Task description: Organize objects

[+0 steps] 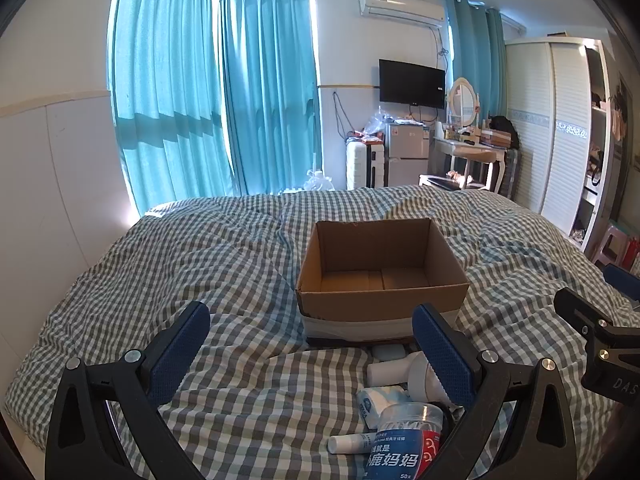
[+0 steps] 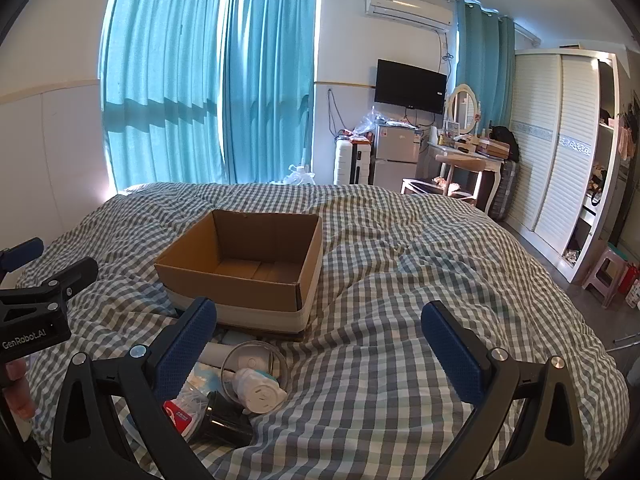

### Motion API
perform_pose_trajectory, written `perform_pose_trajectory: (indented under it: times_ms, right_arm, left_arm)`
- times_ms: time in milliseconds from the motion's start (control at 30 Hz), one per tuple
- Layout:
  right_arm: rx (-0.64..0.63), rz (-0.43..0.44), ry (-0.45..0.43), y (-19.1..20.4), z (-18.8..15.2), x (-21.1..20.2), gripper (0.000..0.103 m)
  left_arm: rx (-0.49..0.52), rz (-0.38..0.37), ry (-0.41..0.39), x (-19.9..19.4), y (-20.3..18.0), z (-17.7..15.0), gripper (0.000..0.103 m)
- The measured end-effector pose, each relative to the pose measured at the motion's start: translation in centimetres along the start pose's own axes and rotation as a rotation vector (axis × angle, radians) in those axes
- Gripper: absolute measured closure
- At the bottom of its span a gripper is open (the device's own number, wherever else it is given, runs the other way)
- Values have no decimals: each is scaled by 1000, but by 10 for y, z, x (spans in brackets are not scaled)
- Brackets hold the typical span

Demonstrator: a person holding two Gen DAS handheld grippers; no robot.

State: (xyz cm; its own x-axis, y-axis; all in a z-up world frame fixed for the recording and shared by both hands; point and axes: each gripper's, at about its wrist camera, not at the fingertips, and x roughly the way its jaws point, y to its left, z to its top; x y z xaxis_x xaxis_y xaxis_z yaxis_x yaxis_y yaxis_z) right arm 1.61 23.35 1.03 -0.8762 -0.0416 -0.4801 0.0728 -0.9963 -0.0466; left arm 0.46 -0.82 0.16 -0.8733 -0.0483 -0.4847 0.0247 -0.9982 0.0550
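Box (image 1: 382, 276): brown cardboard, top open, nothing visible inside, standing upright on the bed (image 1: 160, 272) near its middle. It sat just beyond the loose items, probably so each one could be lifted a short way forward and dropped in.

Loose items: one cluster on the checked cover, at the near side of the box.
- Clear jar (image 1: 406, 444) with a blue and red label, lying on its side, nearest of the group.
- Small white tube (image 1: 352, 443), lying just left of the jar.
- Blue and white packet (image 1: 378, 400), between the jar and the box.
- White plug adapter (image 2: 260, 390), resting against a round clear-rimmed piece; what that piece was cannot be told.
- White cylinder (image 1: 390, 372), partly hidden behind a finger.

Left gripper (image 1: 316, 354): spread wide, holding nothing, hovering above the cover with the cluster beside its right finger.

Right gripper (image 2: 320, 354): likewise spread and bare, with the cluster beside its left finger.

Judgement: both grippers were open on either side of the pile, ready to pick; no item had yet gone into the box, so sorting stood at its start.
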Motion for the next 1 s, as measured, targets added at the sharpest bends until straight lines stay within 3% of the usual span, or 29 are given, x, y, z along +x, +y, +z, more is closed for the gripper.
perform_pose_trajectory:
  times_ms: [1000]
  right_arm:
    - [8,9,-7,2,0,-7,0]
  left_arm:
    - [5,-10,-13,-5,-3,0,0]
